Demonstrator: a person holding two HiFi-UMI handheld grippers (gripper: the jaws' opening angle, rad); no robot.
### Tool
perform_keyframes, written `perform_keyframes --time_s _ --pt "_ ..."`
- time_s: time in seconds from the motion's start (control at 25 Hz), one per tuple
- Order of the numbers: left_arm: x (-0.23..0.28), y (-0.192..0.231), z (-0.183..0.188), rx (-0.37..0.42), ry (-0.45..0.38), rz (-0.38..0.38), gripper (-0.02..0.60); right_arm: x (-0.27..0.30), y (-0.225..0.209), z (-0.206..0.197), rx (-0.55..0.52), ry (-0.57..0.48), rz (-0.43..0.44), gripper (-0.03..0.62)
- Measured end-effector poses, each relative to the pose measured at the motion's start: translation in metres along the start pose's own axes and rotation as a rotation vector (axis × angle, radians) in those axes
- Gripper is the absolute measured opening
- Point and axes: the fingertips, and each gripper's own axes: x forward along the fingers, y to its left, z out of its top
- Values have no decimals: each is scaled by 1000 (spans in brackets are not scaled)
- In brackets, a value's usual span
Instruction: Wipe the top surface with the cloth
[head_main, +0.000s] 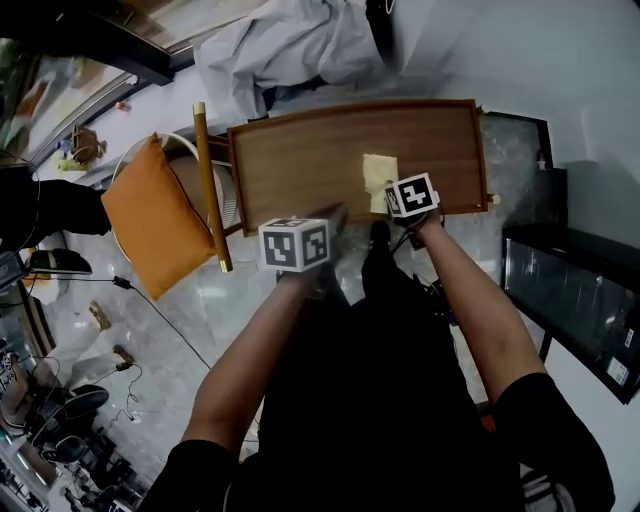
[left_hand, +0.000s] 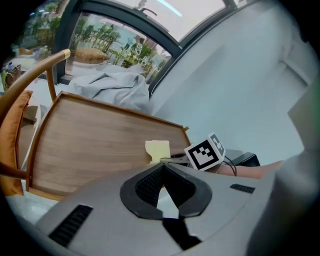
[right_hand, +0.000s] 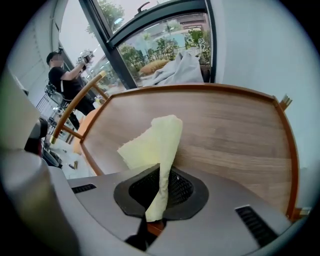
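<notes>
**A:** Right gripper (right_hand: 160, 192) is clamped on the pale yellow cloth (right_hand: 150, 145). One corner is pinched between the jaws, and the rest fans out onto the wooden table top (right_hand: 235, 130).

**B:** And where on the top is that?

**A:** Right of centre, close to the near edge. There's a raised rim (head_main: 481, 150) a short way off on the right side, and it runs on along the far edge.

**B:** Any room to move?

**A:** Plenty to the left, where it's a wide stretch of bare wood out to the left rim. Just past that rim is a chair rail (head_main: 210, 185) with an orange cushion (head_main: 155, 215).

**B:** Left gripper (left_hand: 162, 187)?

**A:** Jaw tips are pressed together with nothing between them. It's hanging by the near edge, left of the right gripper and apart from the cloth.

**B:** Beyond the far edge?

**A:** A heap of grey fabric (head_main: 290, 45).
</notes>
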Motion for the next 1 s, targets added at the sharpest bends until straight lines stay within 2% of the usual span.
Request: perform_keyframes --time_s 0.44,0.64,1.0 --pt "48 -43 2 -18 -21 -12 8 -32 -90 -19 36 -18 -91 32" --pt "58 -58 1 -15 -23 -13 9 -50 -130 -29 78 -12 -165 32" --pt "59 -60 3 -25 -35 -4 8 -68 -173 -42 130 14 -308 32"
